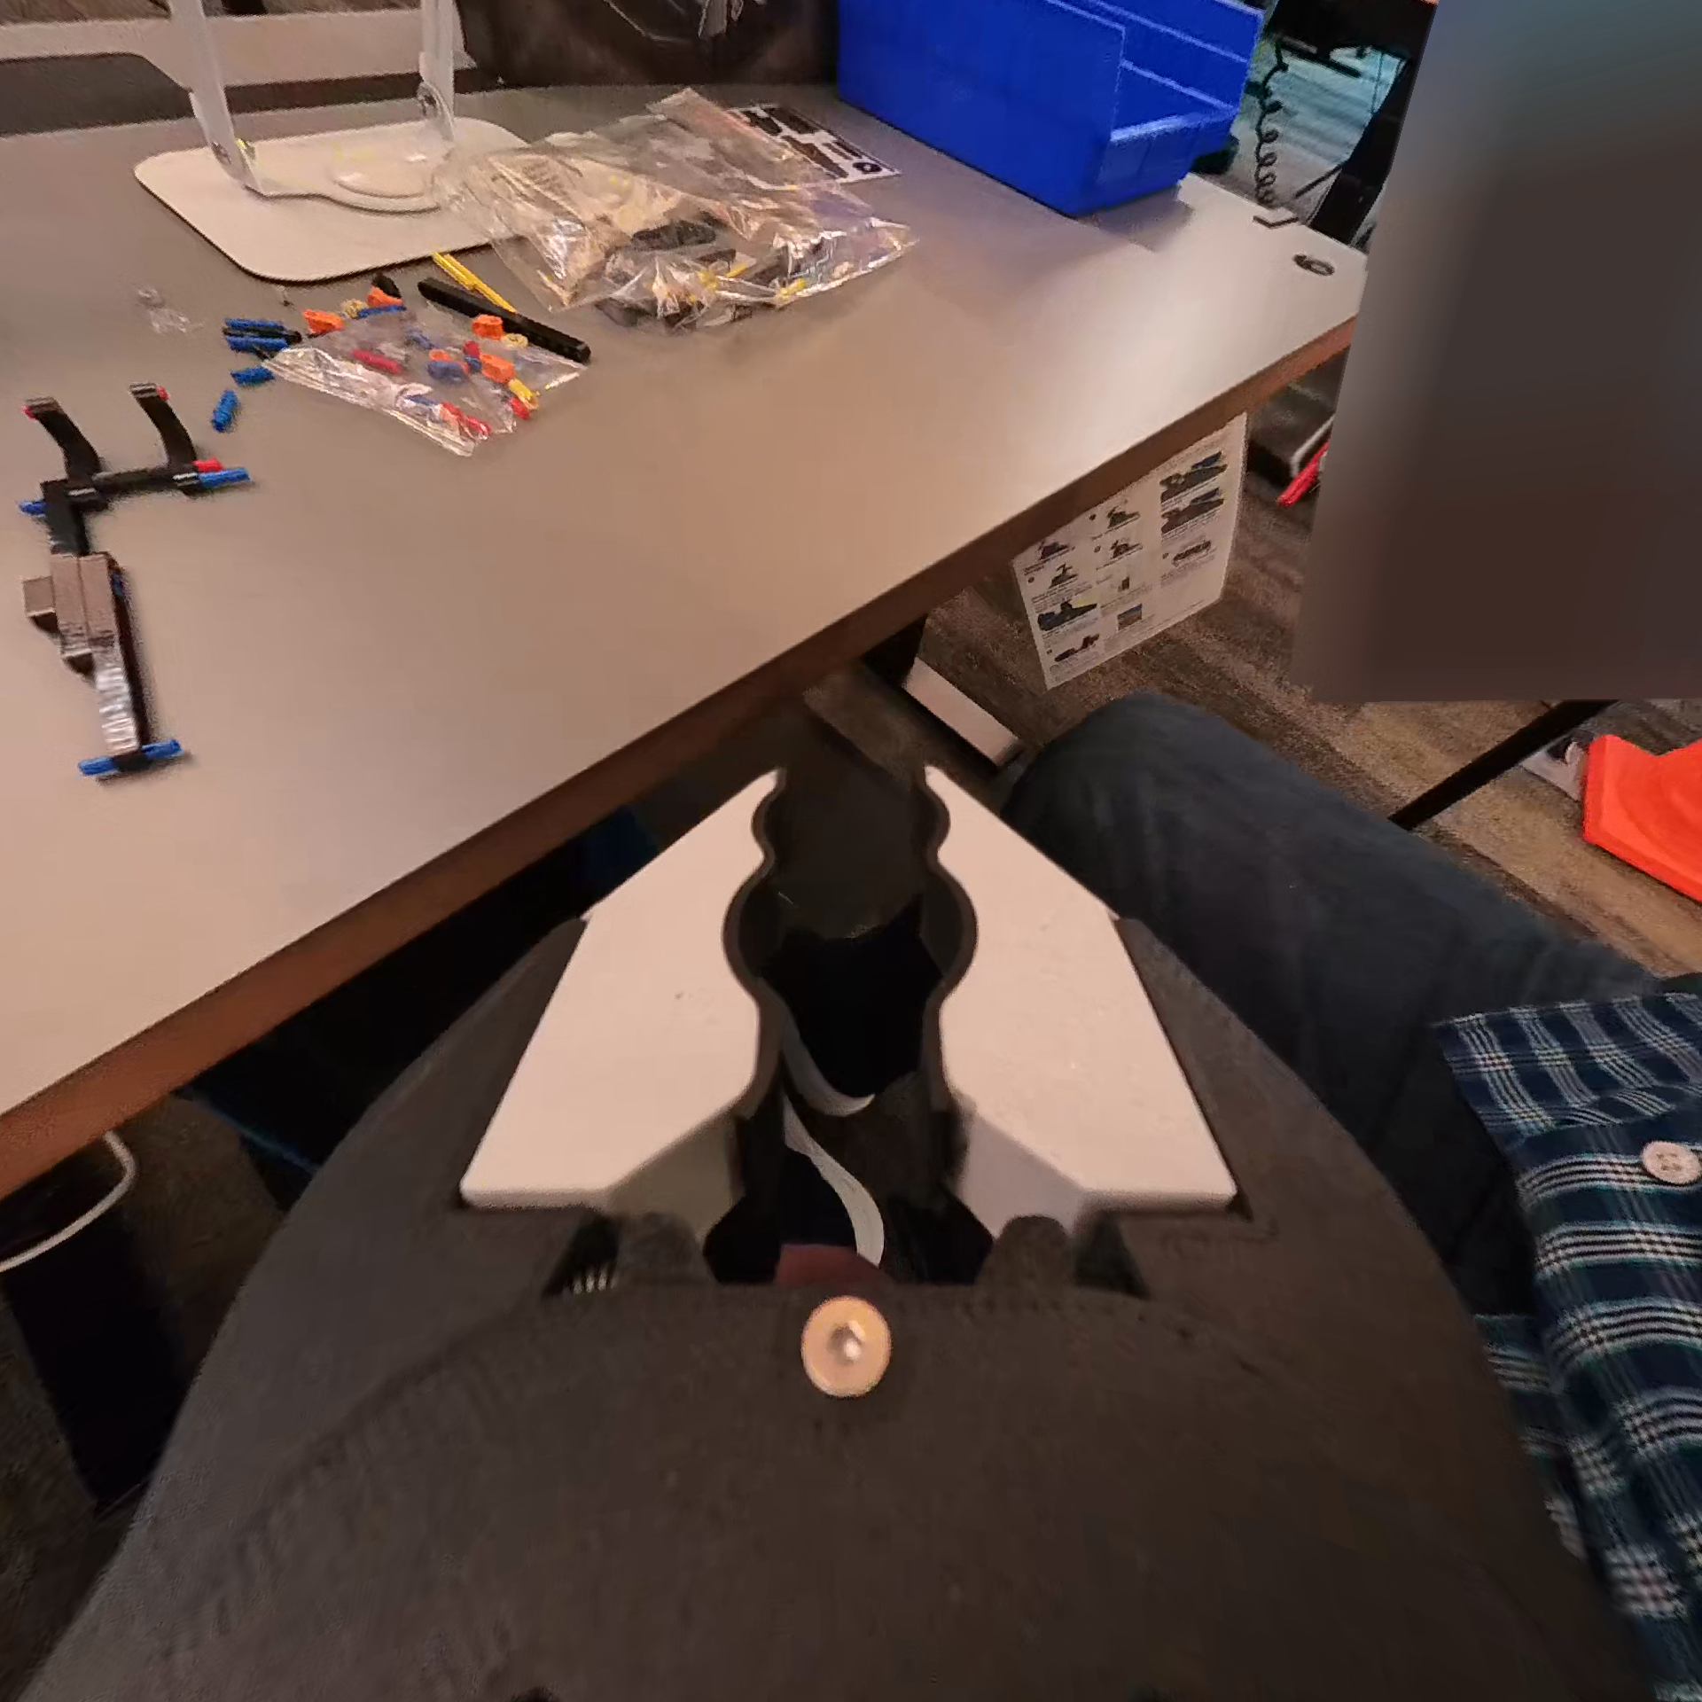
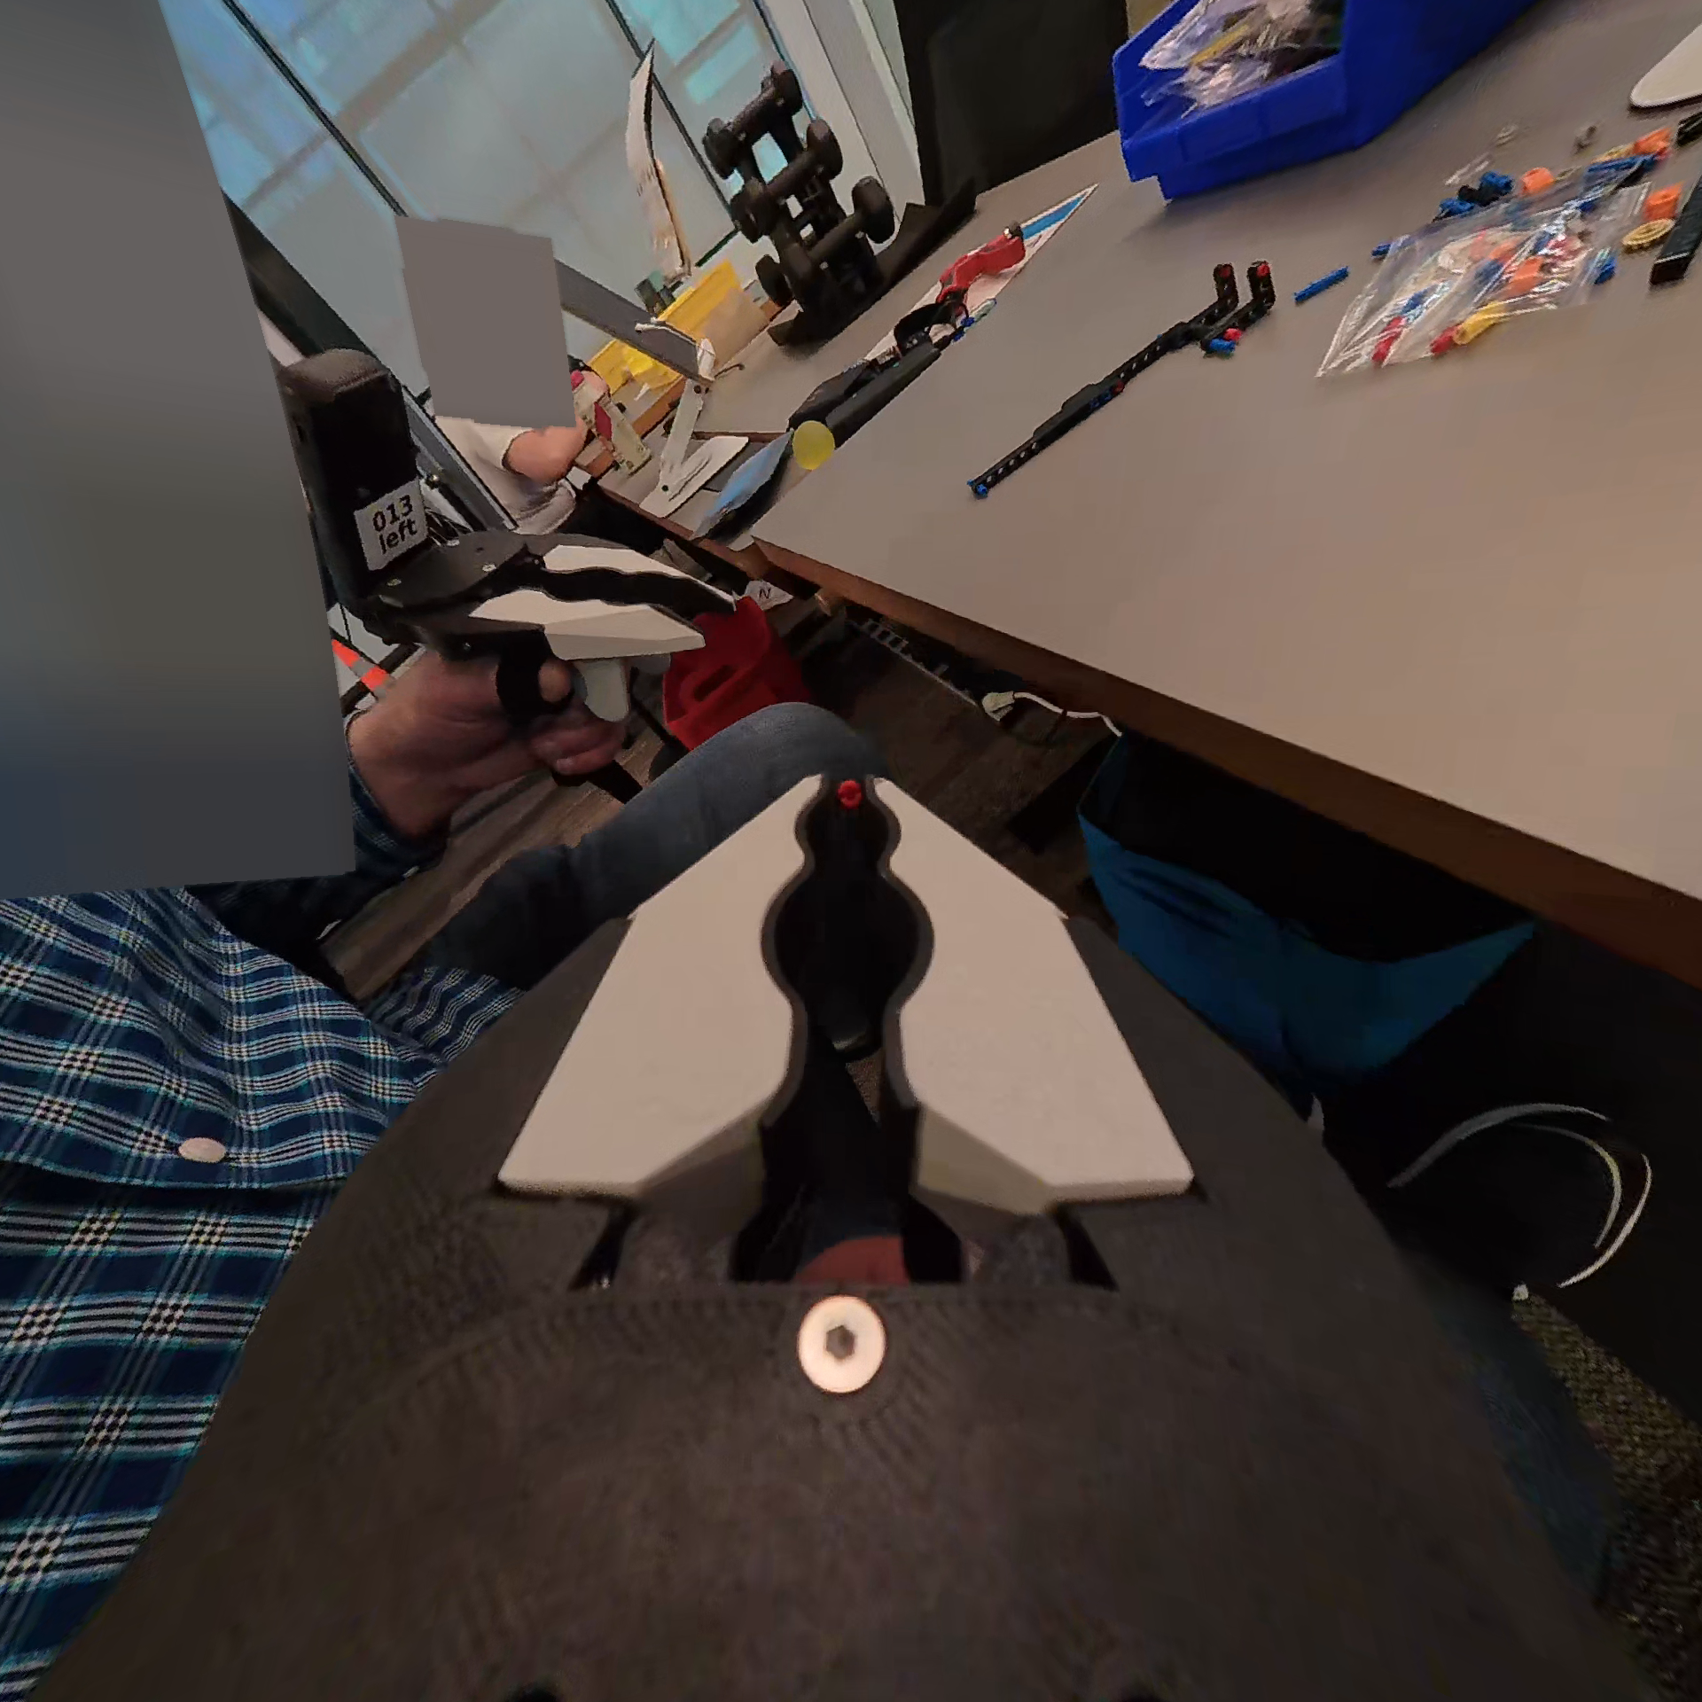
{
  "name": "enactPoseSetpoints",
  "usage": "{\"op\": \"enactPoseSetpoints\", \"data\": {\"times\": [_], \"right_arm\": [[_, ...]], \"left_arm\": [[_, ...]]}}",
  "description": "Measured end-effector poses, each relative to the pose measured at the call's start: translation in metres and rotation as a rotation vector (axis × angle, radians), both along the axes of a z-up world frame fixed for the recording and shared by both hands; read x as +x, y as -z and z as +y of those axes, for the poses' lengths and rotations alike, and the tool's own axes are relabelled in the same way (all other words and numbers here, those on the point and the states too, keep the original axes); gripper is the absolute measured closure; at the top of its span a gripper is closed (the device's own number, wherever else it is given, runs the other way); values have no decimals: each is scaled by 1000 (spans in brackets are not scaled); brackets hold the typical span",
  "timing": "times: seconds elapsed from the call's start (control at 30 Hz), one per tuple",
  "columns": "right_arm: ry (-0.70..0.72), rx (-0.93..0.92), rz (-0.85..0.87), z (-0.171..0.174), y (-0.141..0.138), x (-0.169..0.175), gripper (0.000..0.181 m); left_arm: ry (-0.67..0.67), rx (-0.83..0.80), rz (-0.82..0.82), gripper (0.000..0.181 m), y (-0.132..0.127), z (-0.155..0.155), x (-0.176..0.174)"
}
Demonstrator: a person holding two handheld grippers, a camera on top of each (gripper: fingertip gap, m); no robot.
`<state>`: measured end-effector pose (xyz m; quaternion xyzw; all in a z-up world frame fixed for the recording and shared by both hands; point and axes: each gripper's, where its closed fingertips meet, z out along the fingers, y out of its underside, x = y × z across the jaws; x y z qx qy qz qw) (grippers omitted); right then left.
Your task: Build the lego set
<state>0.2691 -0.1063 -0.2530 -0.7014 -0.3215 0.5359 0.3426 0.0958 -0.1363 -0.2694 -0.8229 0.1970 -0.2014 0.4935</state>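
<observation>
Your right hand-held gripper (image 2: pixel 849 794) pinches a tiny red pin (image 2: pixel 848 790) below the tabletop (image 2: pixel 1289 599) edge — light, slippery — left hand-held gripper (image 1: pixel 852 801) closed, empty.

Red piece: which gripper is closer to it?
Right. The right gripper pinches the red piece at its tips; the left gripper hangs apart, off to the side.

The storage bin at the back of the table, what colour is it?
Blue. The storage bin shows best in the left wrist view.

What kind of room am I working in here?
Likely a shared office or lab workspace, not a home: a long grey table with a blue parts bin, a rack of dumbbells at the far end, and another person seated beyond by large windows.
</observation>
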Motion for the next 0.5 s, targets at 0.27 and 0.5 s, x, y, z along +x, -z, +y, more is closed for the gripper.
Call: {"op": "enactPoseSetpoints", "data": {"times": [0.27,0.5], "right_arm": [[-22,29,10,-19,-10,-9,180],[-63,64,4,-20,-22,-36,180]], "left_arm": [[-94,-8,64,137,11,-17,-26],[-220,37,44,127,-2,-20,-69]]}}
